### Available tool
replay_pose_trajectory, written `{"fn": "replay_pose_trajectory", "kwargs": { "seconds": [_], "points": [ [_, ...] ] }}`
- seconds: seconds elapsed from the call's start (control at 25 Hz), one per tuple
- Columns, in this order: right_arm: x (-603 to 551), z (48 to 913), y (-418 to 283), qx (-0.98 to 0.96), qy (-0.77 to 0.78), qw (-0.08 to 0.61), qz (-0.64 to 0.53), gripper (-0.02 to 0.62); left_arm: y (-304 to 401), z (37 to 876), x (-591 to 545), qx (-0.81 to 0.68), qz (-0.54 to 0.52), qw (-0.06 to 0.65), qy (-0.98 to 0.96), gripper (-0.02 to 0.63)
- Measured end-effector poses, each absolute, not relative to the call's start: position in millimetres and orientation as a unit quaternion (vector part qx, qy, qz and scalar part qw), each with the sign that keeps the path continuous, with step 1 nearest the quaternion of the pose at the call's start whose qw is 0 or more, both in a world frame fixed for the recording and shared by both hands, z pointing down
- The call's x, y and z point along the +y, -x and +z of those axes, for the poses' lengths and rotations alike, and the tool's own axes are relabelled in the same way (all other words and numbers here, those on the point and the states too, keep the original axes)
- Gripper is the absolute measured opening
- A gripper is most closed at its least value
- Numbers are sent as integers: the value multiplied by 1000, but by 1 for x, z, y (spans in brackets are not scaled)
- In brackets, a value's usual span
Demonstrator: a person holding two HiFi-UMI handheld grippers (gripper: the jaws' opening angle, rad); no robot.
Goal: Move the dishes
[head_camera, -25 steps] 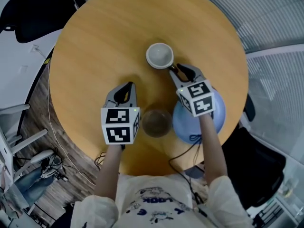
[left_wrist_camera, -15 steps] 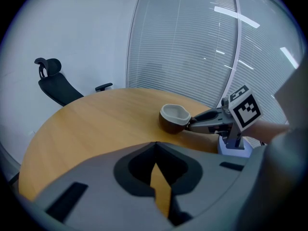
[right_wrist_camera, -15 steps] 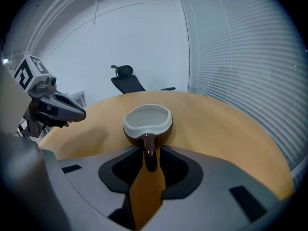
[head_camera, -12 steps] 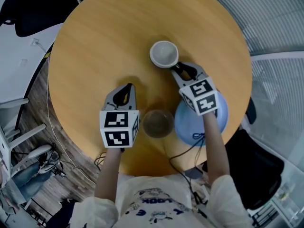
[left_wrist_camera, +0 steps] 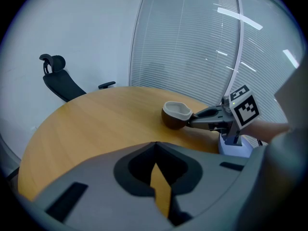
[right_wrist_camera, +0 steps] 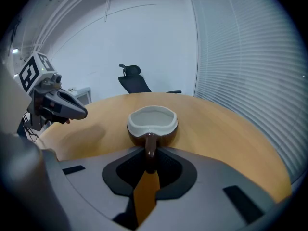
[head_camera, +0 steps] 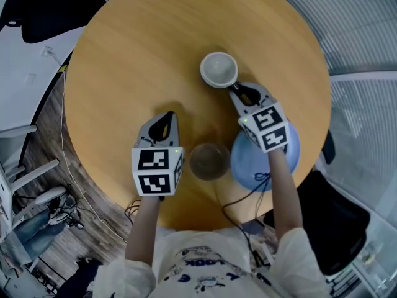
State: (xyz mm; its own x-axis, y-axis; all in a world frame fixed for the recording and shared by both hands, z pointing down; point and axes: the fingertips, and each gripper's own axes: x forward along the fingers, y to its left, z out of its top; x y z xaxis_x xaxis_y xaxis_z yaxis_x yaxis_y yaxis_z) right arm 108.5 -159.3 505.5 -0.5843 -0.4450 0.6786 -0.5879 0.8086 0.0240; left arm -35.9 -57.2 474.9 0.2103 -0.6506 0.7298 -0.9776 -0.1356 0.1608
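A brown cup with a white inside (head_camera: pixel 218 69) sits on the far half of the round wooden table (head_camera: pixel 142 48), or just above it. My right gripper (head_camera: pixel 235 90) is shut on the cup's handle (right_wrist_camera: pixel 150 146), which runs back between the jaws in the right gripper view. A glass bowl (head_camera: pixel 209 161) stands near the table's front edge between the two grippers. A blue plate (head_camera: pixel 257 163) lies to the bowl's right, partly under my right gripper's marker cube. My left gripper (head_camera: pixel 167 114) hovers left of the bowl, jaws shut with nothing in them (left_wrist_camera: pixel 155 146).
A black office chair (left_wrist_camera: pixel 60 83) stands beyond the table's far side. A dark chair (head_camera: pixel 338 228) is at the lower right by the glass wall with blinds (head_camera: pixel 360 23). White desks (head_camera: pixel 25 73) and loose cables (head_camera: pixel 68 210) are on the left.
My right gripper has carried the cup a little to the right and away from me. The left gripper, bowl and plate have stayed put.
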Motion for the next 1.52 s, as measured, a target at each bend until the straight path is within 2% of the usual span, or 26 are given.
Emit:
{"fn": "replay_pose_trajectory", "kwargs": {
  "seconds": [0.2, 0.56, 1.04, 1.52],
  "points": [
    [-160, 501, -110, -883, -321, 328, 98, 44, 35, 474, -53, -579, 249, 324, -706, 3],
    [-165, 473, -115, -889, -358, 244, 147, 43, 39, 466, -52, -582, 246, 317, -708, 3],
    [-154, 443, -202, -873, -396, 260, 120, 43, 26, 451, -57, -568, 253, 292, -727, 3],
    [-144, 457, -280, -860, -402, 293, 111, 43, -13, 447, -58, -552, 262, 281, -740, 3]
  ]
}}
